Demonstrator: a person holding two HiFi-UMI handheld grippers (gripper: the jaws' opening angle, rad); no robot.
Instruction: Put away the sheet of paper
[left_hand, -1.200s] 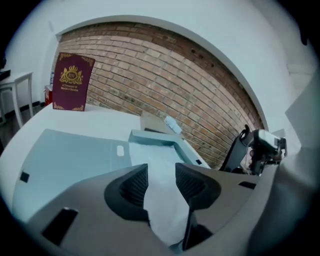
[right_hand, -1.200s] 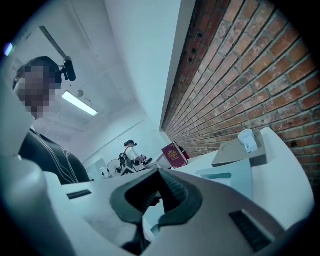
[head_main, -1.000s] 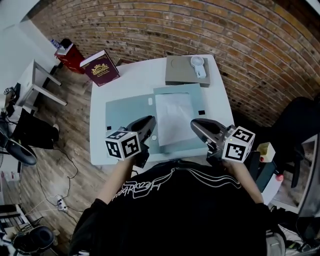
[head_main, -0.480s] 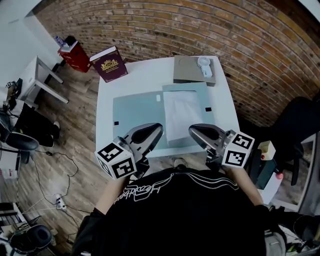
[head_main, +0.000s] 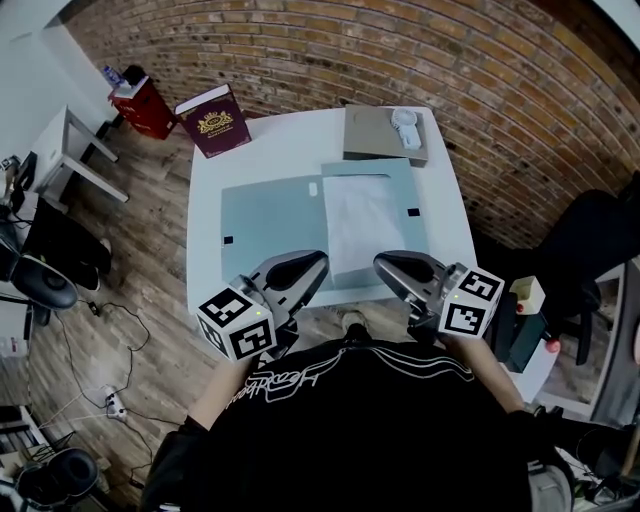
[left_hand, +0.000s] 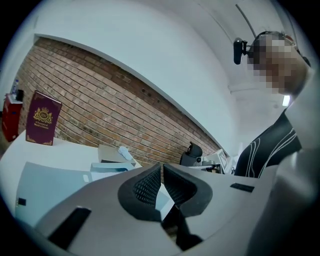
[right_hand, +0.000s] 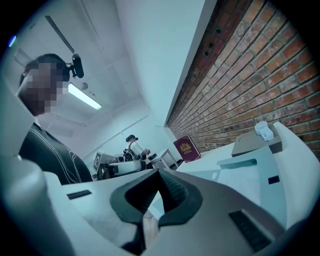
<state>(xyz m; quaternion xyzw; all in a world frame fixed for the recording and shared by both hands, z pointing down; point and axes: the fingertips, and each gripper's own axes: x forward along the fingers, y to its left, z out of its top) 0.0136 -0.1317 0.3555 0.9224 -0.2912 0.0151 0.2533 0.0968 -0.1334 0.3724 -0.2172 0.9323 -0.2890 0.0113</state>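
A white sheet of paper (head_main: 358, 222) lies flat on the right half of an open pale blue folder (head_main: 265, 213) on the white table (head_main: 285, 150). Both grippers hover side by side over the table's near edge, short of the folder and close to the person's body. My left gripper (head_main: 313, 263) is shut with nothing between its pads (left_hand: 150, 186). My right gripper (head_main: 386, 263) is also shut and holds nothing. In the right gripper view the folder (right_hand: 252, 176) stretches away beyond the jaws.
A maroon book (head_main: 213, 120) stands at the table's far left corner. A flat grey box (head_main: 375, 135) with a small white fan (head_main: 405, 120) on it sits at the far right. The brick wall runs behind. A red box (head_main: 138, 103) and a white side table (head_main: 70, 150) stand on the floor to the left.
Both grippers have drawn back a little from the folder toward the person's body, the left one more. The paper and folder have stayed where they were.
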